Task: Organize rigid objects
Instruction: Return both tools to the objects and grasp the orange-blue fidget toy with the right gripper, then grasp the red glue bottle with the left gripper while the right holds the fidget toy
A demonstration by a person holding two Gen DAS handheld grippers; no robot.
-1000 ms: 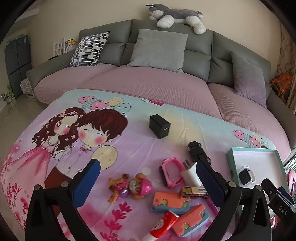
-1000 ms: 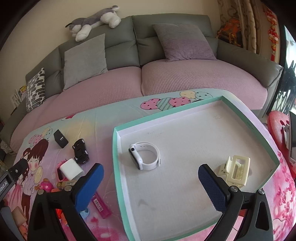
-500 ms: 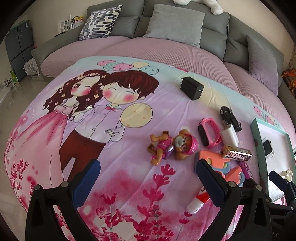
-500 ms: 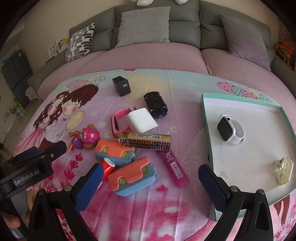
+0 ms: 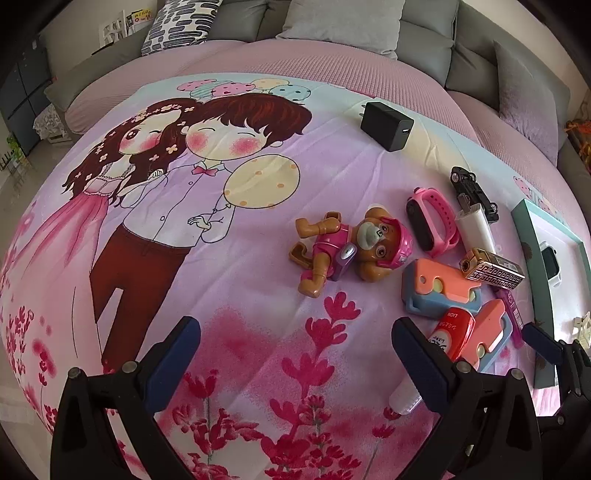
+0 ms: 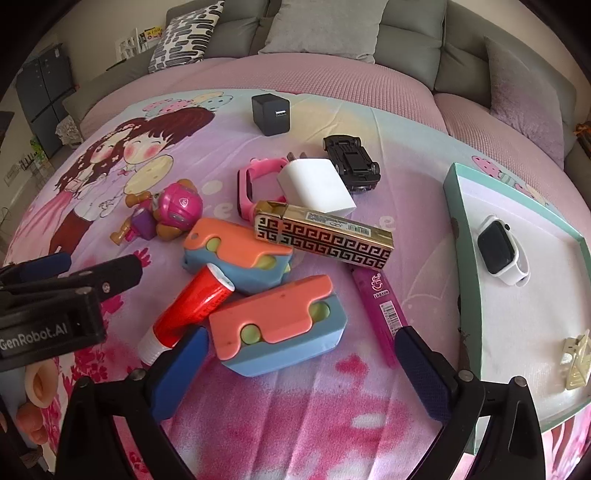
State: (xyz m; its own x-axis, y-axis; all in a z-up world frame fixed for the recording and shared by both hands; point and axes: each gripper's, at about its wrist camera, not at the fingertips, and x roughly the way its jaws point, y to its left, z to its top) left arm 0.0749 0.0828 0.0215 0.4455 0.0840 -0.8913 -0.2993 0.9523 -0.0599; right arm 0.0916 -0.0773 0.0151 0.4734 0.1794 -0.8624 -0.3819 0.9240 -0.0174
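Small rigid items are lying in a cluster on the pink cartoon-print bedsheet (image 6: 406,155): two salmon-and-blue plastic block toys (image 6: 279,325) (image 6: 238,254), with a red tube with a white cap (image 6: 192,306) lying between them and touching both, a gold-and-black patterned rectangular box (image 6: 325,238), a magenta barcoded stick (image 6: 380,314), a white charger cube (image 6: 316,188), a pink watch band (image 6: 251,184), a black toy car (image 6: 351,158), a black charger cube (image 6: 269,114) and a brown pup figure in pink (image 5: 351,251). To their right, a mint-rimmed white tray (image 6: 452,206) is holding a white smartwatch (image 6: 502,254) and a cream clip (image 6: 574,363). I am holding my right gripper (image 6: 299,369) spread wide and empty just in front of the nearer block toy. My left gripper (image 5: 295,363) is hovering spread wide and empty over the sheet, left of the cluster. A grey sofa (image 6: 417,29) is sitting behind.
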